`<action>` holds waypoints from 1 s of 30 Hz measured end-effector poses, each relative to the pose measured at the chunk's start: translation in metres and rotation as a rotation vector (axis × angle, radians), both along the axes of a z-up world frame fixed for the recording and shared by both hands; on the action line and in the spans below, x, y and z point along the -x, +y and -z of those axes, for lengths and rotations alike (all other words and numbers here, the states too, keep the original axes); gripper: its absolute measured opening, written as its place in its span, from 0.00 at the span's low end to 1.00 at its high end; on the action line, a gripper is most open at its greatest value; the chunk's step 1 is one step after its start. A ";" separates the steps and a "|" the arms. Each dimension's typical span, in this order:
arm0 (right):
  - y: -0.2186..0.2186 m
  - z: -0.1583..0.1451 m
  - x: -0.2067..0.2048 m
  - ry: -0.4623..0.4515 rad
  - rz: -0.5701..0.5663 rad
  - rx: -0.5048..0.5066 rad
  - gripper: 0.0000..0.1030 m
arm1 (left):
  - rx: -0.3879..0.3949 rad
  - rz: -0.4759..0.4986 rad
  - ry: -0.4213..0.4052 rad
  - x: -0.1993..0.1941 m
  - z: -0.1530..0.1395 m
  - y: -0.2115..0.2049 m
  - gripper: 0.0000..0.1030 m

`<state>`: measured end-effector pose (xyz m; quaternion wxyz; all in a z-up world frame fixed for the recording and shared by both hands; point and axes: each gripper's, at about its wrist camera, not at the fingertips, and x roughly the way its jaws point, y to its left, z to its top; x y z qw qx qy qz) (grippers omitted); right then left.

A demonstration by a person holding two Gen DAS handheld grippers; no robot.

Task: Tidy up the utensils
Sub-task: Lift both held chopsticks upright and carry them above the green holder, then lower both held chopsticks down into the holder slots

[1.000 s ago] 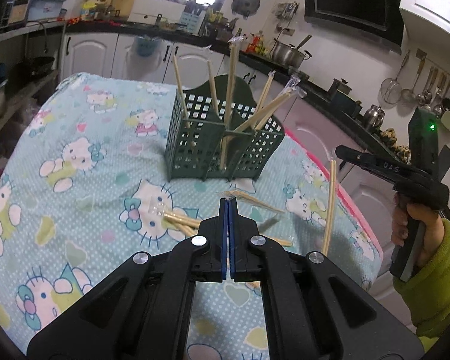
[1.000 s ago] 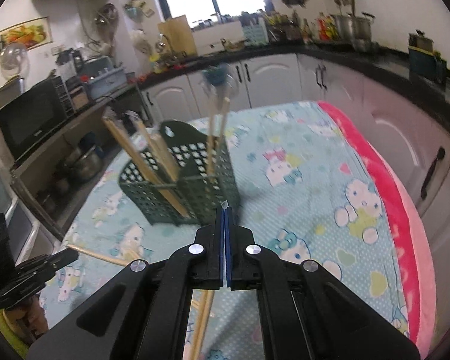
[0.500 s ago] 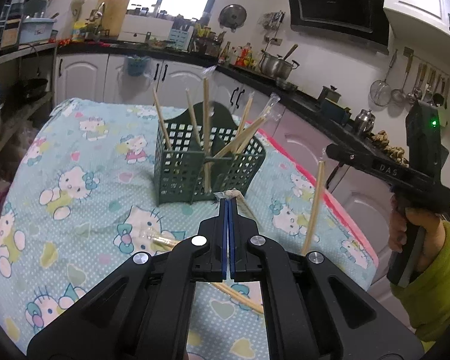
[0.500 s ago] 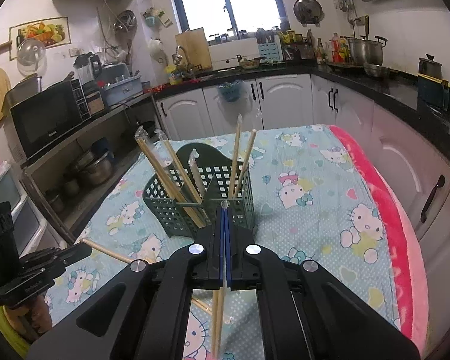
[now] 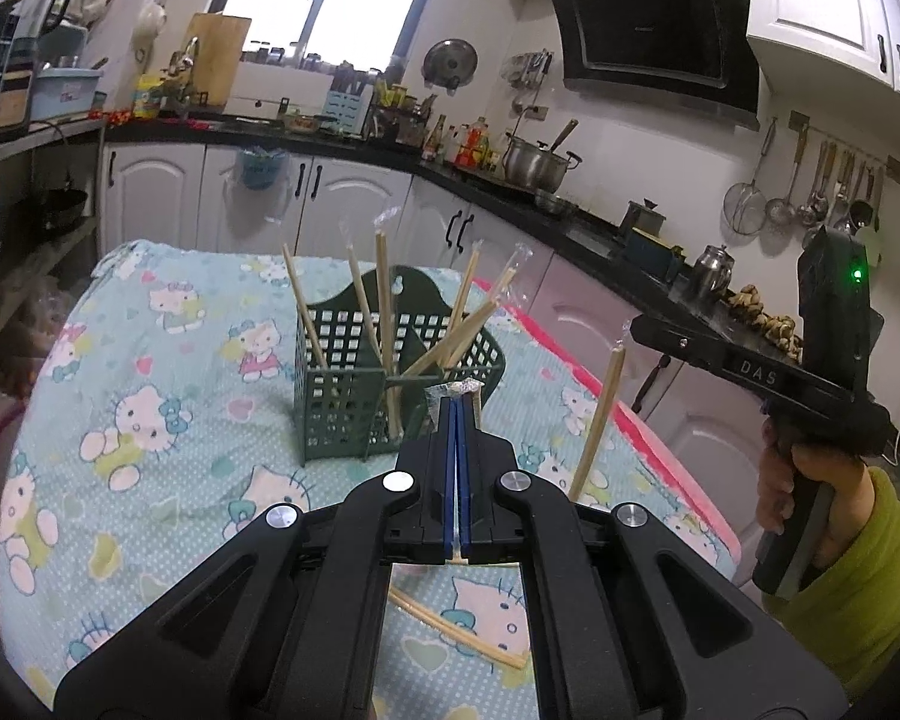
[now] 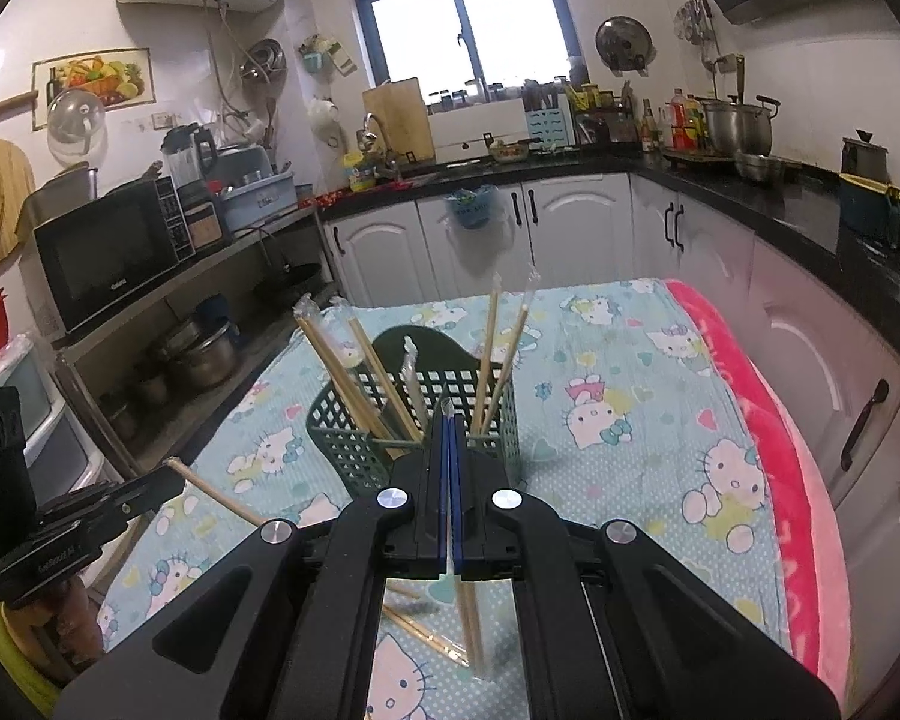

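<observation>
A dark green lattice utensil basket stands on the Hello Kitty tablecloth and holds several wrapped chopsticks, upright or leaning. My left gripper is shut on a wrapped chopstick, lifted in front of the basket; it shows in the right wrist view. My right gripper is shut on a wrapped chopstick that hangs down below it; it shows in the left wrist view. Loose chopsticks lie on the cloth.
The table has a pink edge on the right. White cabinets and a black counter with pots run behind it. A shelf with a microwave stands at the left.
Both grippers have risen and pulled back from the table, each with its chopstick. The basket now looks smaller and farther away in both views.
</observation>
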<state>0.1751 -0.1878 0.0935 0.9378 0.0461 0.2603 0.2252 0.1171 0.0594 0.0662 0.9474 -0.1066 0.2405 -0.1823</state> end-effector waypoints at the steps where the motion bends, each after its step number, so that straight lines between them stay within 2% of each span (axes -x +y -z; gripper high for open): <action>1: 0.000 -0.002 0.000 -0.004 -0.005 -0.003 0.01 | 0.001 0.000 -0.004 0.000 -0.002 0.000 0.00; 19: 0.022 -0.042 0.004 -0.092 -0.081 -0.035 0.01 | 0.000 -0.009 -0.108 -0.013 -0.049 0.003 0.00; 30: 0.031 -0.083 0.004 -0.193 -0.110 -0.046 0.01 | 0.003 -0.015 -0.194 -0.027 -0.093 0.005 0.00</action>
